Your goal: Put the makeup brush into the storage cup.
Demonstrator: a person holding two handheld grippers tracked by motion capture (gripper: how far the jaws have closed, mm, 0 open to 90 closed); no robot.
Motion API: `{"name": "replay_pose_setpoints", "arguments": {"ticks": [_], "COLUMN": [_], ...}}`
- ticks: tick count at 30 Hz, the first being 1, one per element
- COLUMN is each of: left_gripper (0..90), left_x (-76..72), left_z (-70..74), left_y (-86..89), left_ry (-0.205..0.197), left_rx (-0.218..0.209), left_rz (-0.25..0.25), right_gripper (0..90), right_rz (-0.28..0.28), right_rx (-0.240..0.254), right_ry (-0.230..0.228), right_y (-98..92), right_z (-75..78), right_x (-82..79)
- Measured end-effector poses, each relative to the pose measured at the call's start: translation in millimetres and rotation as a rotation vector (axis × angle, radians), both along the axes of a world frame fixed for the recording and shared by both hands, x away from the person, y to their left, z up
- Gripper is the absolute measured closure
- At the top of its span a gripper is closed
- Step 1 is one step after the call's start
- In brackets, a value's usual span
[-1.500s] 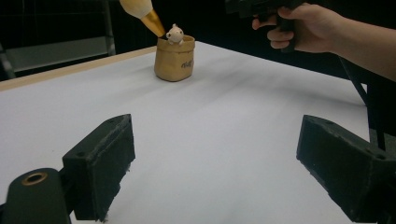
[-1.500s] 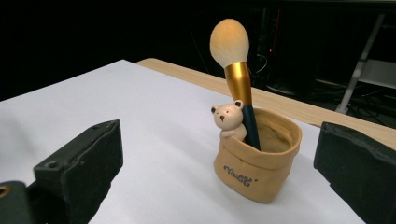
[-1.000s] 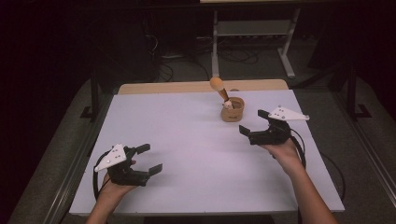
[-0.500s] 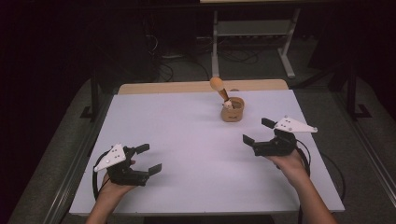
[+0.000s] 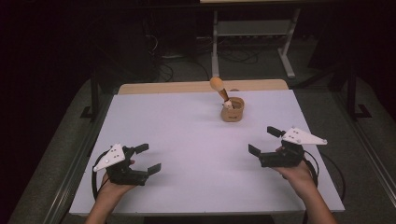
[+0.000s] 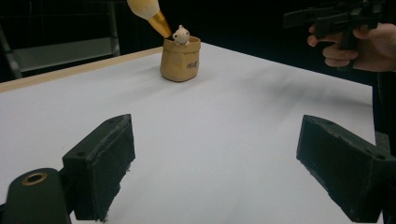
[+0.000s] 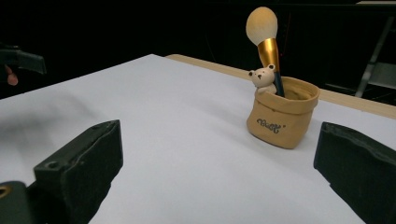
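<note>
Both grippers, left (image 5: 148,157) and right (image 5: 264,141), spread empty; brush (image 7: 264,41) at 12 o'clock in the pot (image 7: 281,119) looks light and stiff, so pinch its gold collar.

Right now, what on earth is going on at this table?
A person holds a claw in each hand over a white table. The left claw and right claw are both open, holding nothing. Near the far edge, closer to the right claw, stands a tan pouch-shaped holder containing a makeup brush, untouched.
</note>
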State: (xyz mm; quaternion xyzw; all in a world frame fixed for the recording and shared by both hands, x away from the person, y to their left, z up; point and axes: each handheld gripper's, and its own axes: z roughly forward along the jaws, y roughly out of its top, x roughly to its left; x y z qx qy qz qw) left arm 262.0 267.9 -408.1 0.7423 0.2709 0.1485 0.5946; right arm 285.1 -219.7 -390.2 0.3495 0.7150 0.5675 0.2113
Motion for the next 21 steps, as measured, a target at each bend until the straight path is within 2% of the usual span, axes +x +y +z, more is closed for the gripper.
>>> {"name": "replay_pose_setpoints", "arguments": {"ticks": [10,12,21], "left_gripper": [11.1,11.1,11.1], "left_x": [-0.4,-0.5,-0.5], "left_z": [0.2,0.2,0.0], "left_y": [-0.6,-0.5,-0.2], "left_ry": [-0.004,-0.004,-0.003], "left_rx": [0.006,0.005,0.009], "left_rz": [-0.004,-0.003,-0.005], "right_gripper": [0.6,0.7,0.7], "right_rz": [-0.019,-0.019,-0.031], "right_rx": [0.010,-0.002,0.004], "right_ry": [0.004,0.014,0.027], "right_y": [-8.5,-9.4,-15.5], "right_z": [-6.2,-10.1,-17.2], "right_x": [-19.0,-24.8,-37.0]}}
